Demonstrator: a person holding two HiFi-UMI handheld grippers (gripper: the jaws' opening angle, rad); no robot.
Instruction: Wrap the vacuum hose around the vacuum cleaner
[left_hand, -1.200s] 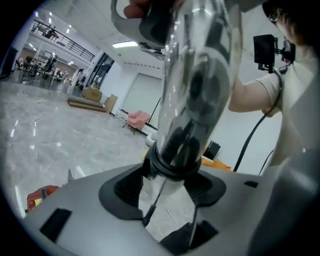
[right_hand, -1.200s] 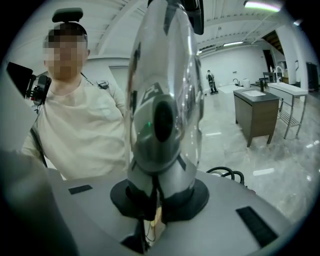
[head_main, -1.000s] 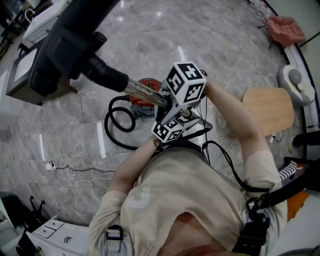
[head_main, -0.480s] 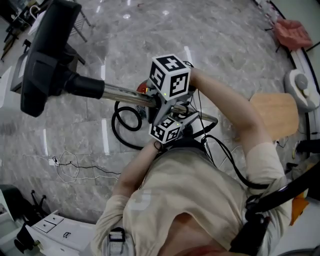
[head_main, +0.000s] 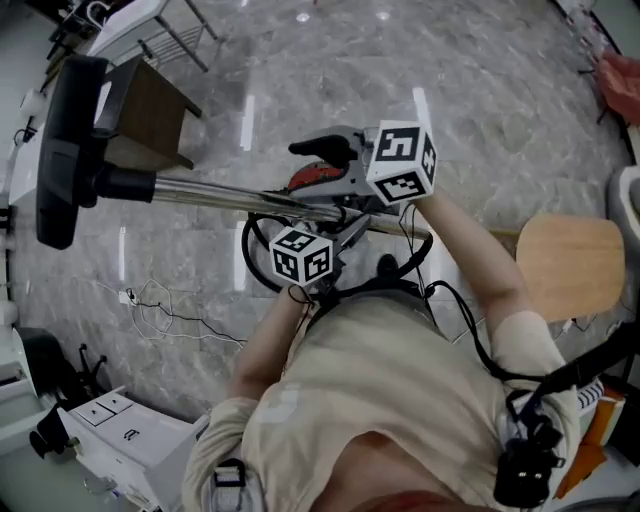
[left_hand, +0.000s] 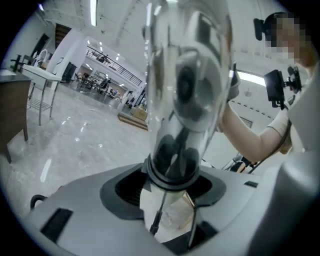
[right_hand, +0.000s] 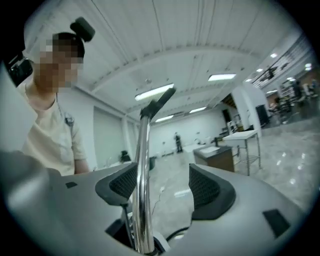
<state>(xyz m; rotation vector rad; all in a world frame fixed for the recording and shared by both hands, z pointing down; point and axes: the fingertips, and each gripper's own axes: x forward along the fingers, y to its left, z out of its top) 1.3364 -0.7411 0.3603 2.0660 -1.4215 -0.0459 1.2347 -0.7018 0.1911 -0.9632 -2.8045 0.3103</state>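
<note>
The vacuum's chrome wand (head_main: 220, 193) lies nearly level across the head view, its black floor head (head_main: 62, 150) out at the left. Under it on the floor stand the red vacuum cleaner (head_main: 312, 178) and the coiled black hose (head_main: 262, 262). My left gripper (head_main: 338, 228) is shut on the wand's black-collared end (left_hand: 172, 170), which fills the space between its pads. My right gripper (head_main: 322, 158) is opening. The wand (right_hand: 142, 190) stands between its jaws against the left pad (right_hand: 122, 182), with a clear gap to the right pad (right_hand: 205, 185).
A dark wooden table (head_main: 150, 110) stands at the upper left by the floor head. A round wooden stool (head_main: 572, 250) is at the right. A thin cable (head_main: 150, 305) lies on the marble floor, and a white cabinet (head_main: 110, 450) sits at the lower left.
The wand has swung down from a steep slant to nearly level, its floor head moving left. The right gripper's jaws have parted off the wand, and its cube shifted right.
</note>
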